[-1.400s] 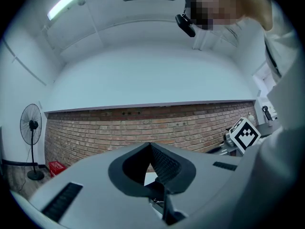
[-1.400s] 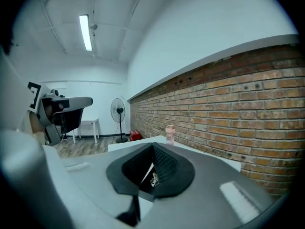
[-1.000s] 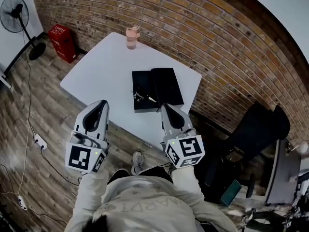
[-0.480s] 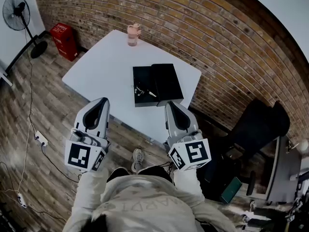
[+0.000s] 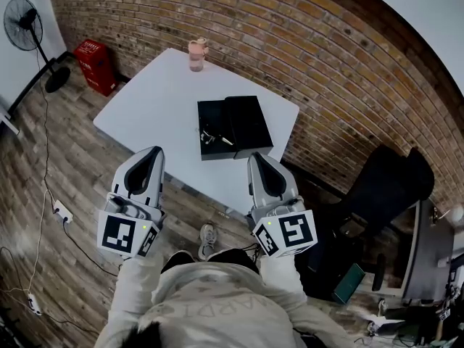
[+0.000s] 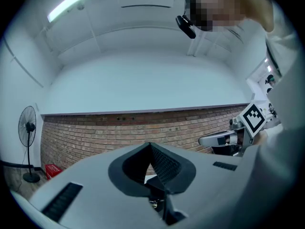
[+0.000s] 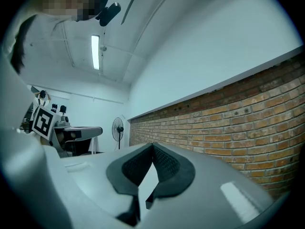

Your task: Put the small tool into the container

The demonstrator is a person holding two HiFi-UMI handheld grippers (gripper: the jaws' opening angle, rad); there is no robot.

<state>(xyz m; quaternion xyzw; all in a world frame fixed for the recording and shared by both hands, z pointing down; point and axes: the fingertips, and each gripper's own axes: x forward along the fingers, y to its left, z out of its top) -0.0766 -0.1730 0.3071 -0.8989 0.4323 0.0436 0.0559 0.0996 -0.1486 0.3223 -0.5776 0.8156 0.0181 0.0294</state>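
Silvery tool [image 5: 216, 137] beyond right hand-held gripper [image 5: 256, 158]

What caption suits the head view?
Person holds left hand-held gripper and right hand-held gripper, both shut, short of white table with black case and pink bottle.

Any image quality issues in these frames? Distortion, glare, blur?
Head view: heavy fisheye, so the brick wall bows; it is sharp and evenly lit, but the black container is so dark that its contents barely read against the white table. Left gripper view: black vignette corners, and the ceiling light is blown out. Right gripper view: same vignette, and the light strip is clipped; no motion blur.
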